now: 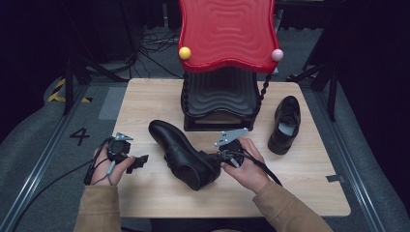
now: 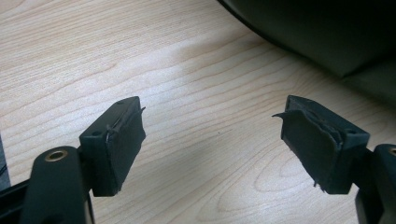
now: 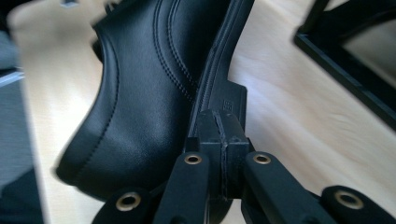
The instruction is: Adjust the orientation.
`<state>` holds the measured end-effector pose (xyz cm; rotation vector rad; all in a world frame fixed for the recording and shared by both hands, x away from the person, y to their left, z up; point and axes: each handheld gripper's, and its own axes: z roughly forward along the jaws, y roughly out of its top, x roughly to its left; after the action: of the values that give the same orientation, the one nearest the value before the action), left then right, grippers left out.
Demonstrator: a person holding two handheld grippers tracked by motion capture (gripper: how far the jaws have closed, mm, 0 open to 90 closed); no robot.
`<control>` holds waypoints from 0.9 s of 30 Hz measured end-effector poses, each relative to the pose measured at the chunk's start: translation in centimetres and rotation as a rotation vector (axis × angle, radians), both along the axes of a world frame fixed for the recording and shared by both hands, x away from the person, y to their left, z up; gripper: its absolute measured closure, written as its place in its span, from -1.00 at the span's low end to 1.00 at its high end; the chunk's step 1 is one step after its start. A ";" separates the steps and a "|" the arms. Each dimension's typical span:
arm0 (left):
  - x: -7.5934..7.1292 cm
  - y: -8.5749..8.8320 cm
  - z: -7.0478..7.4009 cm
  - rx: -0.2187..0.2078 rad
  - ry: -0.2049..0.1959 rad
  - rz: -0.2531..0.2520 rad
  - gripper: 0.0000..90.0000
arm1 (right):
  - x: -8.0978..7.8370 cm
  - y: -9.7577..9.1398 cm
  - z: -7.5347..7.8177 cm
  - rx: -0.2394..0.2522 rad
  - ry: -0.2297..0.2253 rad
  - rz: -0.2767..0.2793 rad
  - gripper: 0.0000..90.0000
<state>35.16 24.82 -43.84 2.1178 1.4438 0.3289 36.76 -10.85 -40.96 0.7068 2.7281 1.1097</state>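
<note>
Flanking the black shoe (image 1: 181, 153): left gripper (image 2: 212, 140) released, right gripper (image 3: 223, 135) clenched empty.

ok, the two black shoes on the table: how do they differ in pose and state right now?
The near shoe lies tipped on its side, toe pointing far-left, with the right gripper at its heel. The far shoe stands upright on its sole beside the rack, toe toward the person, with nothing touching it. Both are black leather dress shoes on the wooden table.
</note>
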 end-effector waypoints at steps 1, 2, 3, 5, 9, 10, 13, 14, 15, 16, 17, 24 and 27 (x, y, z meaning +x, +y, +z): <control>0.0 0.0 0.0 0.001 0.001 0.000 -0.51 | 0.1 -0.1 0.0 -0.009 -0.006 -0.011 1.00; 0.0 0.0 0.0 0.000 0.002 -0.001 -0.51 | 0.4 -0.2 -0.1 -0.020 -0.013 -0.024 1.00; 0.0 0.0 0.0 0.000 0.002 -0.001 -0.51 | 0.5 -0.3 -0.2 -0.028 -0.019 -0.035 1.00; 0.0 0.0 0.0 0.001 0.000 0.000 -0.51 | 0.9 -0.4 -0.4 -0.044 -0.028 -0.049 1.00; 0.0 0.0 0.1 0.003 0.000 0.002 -0.51 | 2.0 -1.0 -1.0 -0.055 -0.005 -0.081 1.00; 0.0 0.0 0.1 0.004 0.000 0.002 -0.51 | 2.4 -1.1 -1.3 -0.063 -0.004 -0.092 1.00; 0.0 0.0 0.0 0.001 -0.001 -0.002 -0.51 | 3.4 -1.6 -2.3 -0.081 0.016 -0.118 1.00; 0.0 0.0 -0.1 0.000 0.002 0.000 -0.52 | 3.8 -1.8 -2.7 -0.080 0.018 -0.122 1.00; 0.0 0.0 -0.1 0.000 0.002 -0.001 -0.52 | 4.6 -2.3 -3.3 -0.107 0.043 -0.138 1.00; 0.0 0.0 -0.1 0.001 0.002 -0.001 -0.52 | 4.6 -2.3 -3.3 -0.107 0.043 -0.138 1.00; 0.0 0.1 -0.1 0.001 0.002 -0.001 -0.52 | 5.0 -2.5 -3.7 -0.102 0.064 -0.136 1.00; 0.0 0.1 -0.1 0.001 0.004 0.002 -0.52 | 5.4 -3.2 -4.6 -0.060 0.123 -0.144 0.95; 0.0 0.1 0.0 0.000 -0.002 -0.001 -0.52 | 5.3 -3.2 -4.5 -0.060 0.118 -0.146 0.91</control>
<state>35.16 24.88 -43.87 2.1177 1.4417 0.3304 42.10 -14.07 -45.44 0.9737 2.7392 0.9799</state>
